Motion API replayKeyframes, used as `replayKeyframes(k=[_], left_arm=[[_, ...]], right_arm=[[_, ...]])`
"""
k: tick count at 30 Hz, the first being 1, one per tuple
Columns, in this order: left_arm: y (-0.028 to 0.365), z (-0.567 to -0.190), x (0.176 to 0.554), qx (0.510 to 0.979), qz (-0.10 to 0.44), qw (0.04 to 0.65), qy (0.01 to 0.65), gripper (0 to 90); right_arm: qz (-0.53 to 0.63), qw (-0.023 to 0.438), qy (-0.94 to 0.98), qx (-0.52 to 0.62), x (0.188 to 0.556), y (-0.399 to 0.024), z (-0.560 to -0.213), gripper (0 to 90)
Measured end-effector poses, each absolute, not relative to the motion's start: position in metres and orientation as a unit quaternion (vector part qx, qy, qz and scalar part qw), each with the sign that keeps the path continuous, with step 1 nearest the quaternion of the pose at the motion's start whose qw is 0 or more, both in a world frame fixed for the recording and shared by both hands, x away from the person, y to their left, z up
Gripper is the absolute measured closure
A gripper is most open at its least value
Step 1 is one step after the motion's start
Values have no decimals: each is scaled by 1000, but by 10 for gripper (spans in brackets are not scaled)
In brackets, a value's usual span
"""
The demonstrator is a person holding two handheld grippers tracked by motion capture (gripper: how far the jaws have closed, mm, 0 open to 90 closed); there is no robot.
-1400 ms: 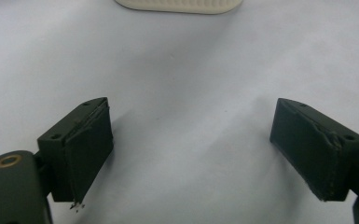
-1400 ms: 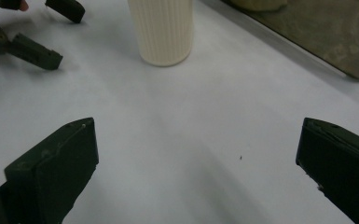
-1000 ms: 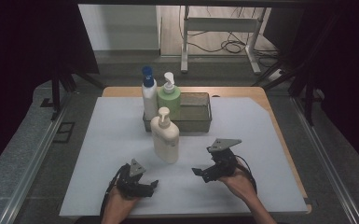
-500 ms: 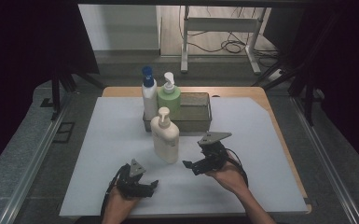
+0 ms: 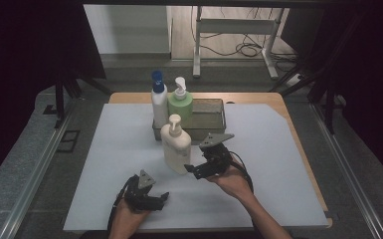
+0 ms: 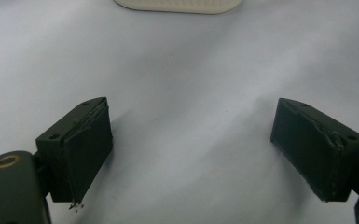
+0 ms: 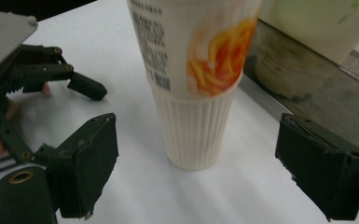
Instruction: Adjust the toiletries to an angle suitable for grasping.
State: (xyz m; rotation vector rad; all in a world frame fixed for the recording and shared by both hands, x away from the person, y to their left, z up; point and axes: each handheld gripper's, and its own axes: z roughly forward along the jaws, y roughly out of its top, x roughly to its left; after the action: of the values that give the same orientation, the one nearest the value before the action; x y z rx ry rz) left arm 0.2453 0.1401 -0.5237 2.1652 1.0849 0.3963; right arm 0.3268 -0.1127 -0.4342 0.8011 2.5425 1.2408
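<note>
Cream pump bottle (image 5: 175,147): stands upright at frame centre, in front of the tray (image 5: 214,107).
Right gripper (image 5: 191,168): just right of the bottle's base, jaws wide and just closing, not yet touching it.
Left gripper (image 5: 163,197): lower left, farther, jaws wide, empty.

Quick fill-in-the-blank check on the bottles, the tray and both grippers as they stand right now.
1. The cream pump bottle stands on the white mat, in front of the ____.
2. The right gripper has its jaws ____, just closing in, on either side of the cream bottle's base, not yet touching.
3. The bottle beside the green one has a ____ cap.
4. The left gripper holds ____.

Missing words: tray; open; blue; nothing
</note>
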Motion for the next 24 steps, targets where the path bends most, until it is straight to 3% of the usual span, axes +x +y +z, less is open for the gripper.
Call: replayKeyframes(k=[24], left_arm=[[140, -524, 245, 832, 153, 336, 414, 120]], right_arm=[[402, 128, 864, 275, 349, -62, -435, 167]])
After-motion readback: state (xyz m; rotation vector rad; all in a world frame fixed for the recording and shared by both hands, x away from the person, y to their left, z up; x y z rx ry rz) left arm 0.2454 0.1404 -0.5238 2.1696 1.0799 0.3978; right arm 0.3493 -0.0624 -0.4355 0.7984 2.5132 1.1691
